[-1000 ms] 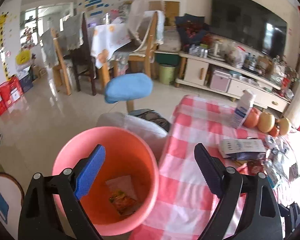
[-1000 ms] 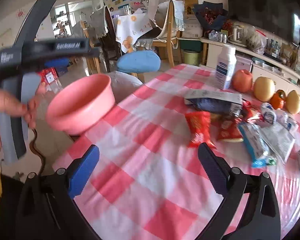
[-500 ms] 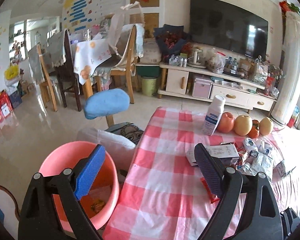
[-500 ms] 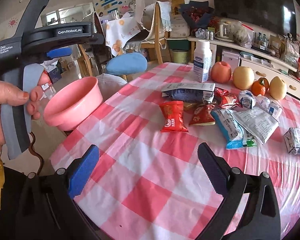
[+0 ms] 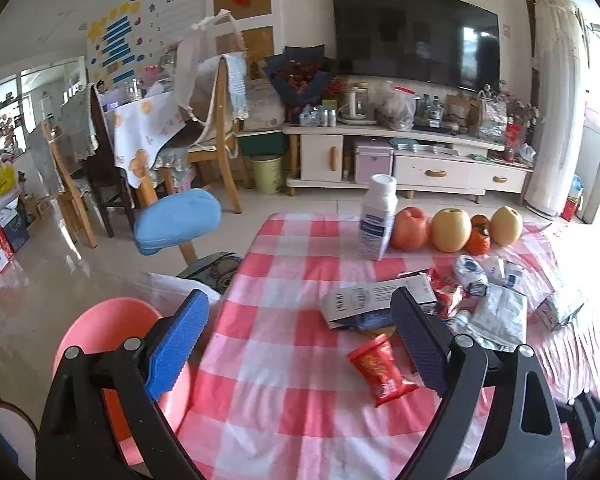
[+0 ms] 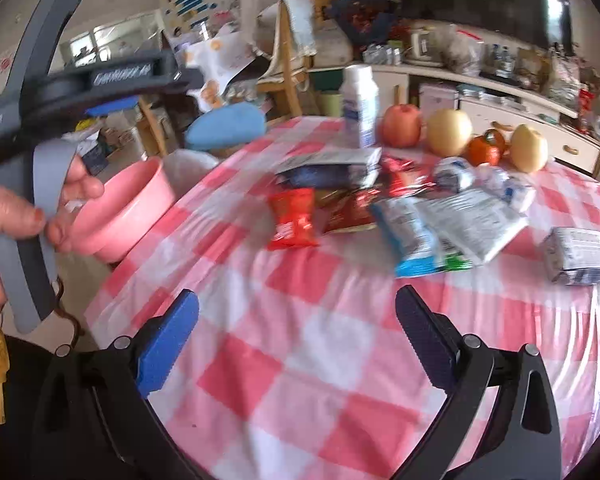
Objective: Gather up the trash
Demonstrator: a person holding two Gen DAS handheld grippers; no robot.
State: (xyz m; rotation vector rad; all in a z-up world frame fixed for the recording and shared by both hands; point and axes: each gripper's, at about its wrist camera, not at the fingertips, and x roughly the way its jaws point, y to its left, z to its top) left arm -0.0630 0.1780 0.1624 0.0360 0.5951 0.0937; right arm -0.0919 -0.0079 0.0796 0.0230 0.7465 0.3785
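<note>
Wrappers (image 5: pixel 382 372) heaped mid-table, toward far edge beside fruit (image 5: pixel 451 229); pink bin (image 6: pixel 122 210) off table's left edge; left tongs (image 5: pixel 300 340) and right tongs (image 6: pixel 296 332) both wide open, empty; risk: grabbing tablecloth (image 6: pixel 300 360) with wrapper, nudging bottle (image 5: pixel 378 218) over

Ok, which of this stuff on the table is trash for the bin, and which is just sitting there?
For the job:
- red snack packet
- flattened carton
- heap of wrappers
- small box
- pink bin
- left gripper and right gripper, both open and empty

Just lying about:
- white bottle
- row of fruit
- blue stool
</note>
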